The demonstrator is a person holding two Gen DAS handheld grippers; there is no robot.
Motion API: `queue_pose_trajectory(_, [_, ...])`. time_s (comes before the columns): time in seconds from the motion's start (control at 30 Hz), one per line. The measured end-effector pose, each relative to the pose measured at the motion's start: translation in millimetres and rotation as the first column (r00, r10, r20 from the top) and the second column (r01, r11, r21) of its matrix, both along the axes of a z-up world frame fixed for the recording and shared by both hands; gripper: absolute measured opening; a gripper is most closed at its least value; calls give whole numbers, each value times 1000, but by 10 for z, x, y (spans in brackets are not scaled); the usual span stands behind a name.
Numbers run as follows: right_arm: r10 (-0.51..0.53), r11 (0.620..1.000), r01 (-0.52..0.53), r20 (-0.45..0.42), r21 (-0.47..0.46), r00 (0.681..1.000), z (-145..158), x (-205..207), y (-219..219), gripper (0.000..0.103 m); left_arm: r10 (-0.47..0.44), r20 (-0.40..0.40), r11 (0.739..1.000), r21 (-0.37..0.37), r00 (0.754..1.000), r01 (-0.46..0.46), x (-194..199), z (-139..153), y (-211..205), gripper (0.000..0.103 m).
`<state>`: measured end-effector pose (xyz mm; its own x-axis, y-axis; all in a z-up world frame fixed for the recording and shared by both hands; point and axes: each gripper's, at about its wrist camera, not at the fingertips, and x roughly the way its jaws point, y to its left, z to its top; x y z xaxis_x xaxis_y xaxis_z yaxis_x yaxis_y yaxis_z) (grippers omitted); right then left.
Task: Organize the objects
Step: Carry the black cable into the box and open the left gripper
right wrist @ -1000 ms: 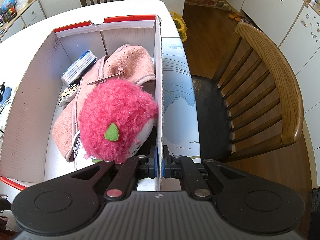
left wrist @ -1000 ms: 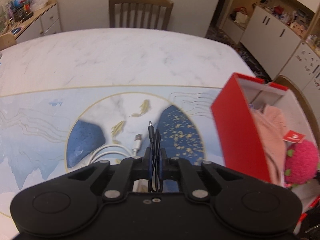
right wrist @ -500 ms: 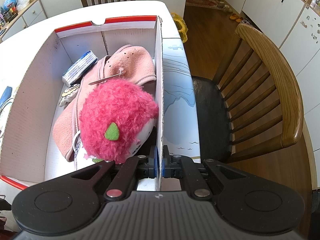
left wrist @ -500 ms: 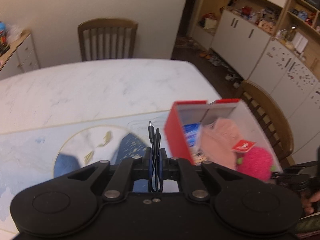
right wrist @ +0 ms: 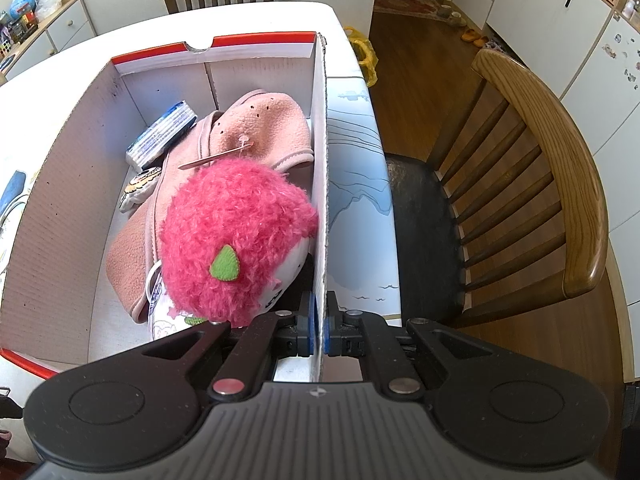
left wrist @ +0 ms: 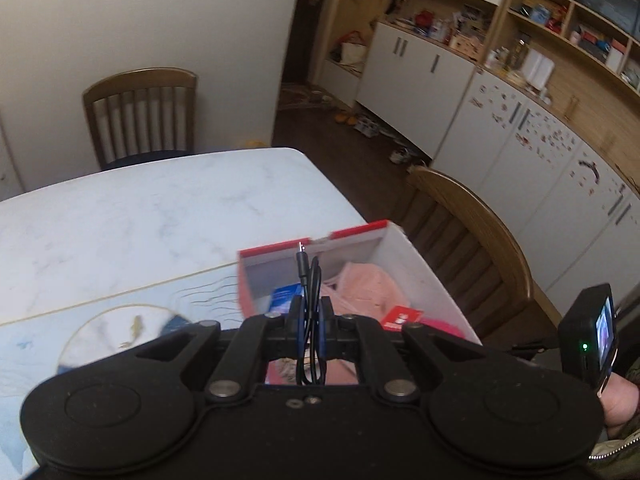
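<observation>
Left gripper (left wrist: pixel 310 320) around black cable (left wrist: pixel 308 280).

A pale plain wall (left wrist: pixel 140 20) stands behind a slat-backed wooden chair (left wrist: pixel 140 114) at the far end of the white marble bench (left wrist: pixel 140 216). A second wooden chair (right wrist: pixel 532 184) with a dark seat sits at the side. The dark wood floor (right wrist: pixel 416 68) runs to white cabinets (left wrist: pixel 416 68) under cluttered open shelves (left wrist: pixel 568 12).
</observation>
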<state>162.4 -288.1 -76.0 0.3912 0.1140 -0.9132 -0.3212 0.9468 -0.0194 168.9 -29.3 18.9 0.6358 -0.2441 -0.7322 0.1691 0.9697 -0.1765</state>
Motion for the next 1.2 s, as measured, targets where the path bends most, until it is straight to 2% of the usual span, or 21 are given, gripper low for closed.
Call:
queue_pose_trajectory(0.37, [3, 1000, -3, 3, -1, 1000, 1, -3, 2, 4, -105, -73, 994, 9, 992, 106, 288, -303, -528, 4])
queue_pose_trajectory(0.83, [6, 1000, -6, 1, 0, 1000, 7, 5, 14, 4, -129, -171, 983, 104, 977, 149, 575, -831, -793, 4])
queue_pose_trajectory(1.2, [7, 1000, -7, 0, 0, 1000, 6, 6, 16, 4, -89, -221, 970, 201, 971, 135, 790, -1176, -805, 4])
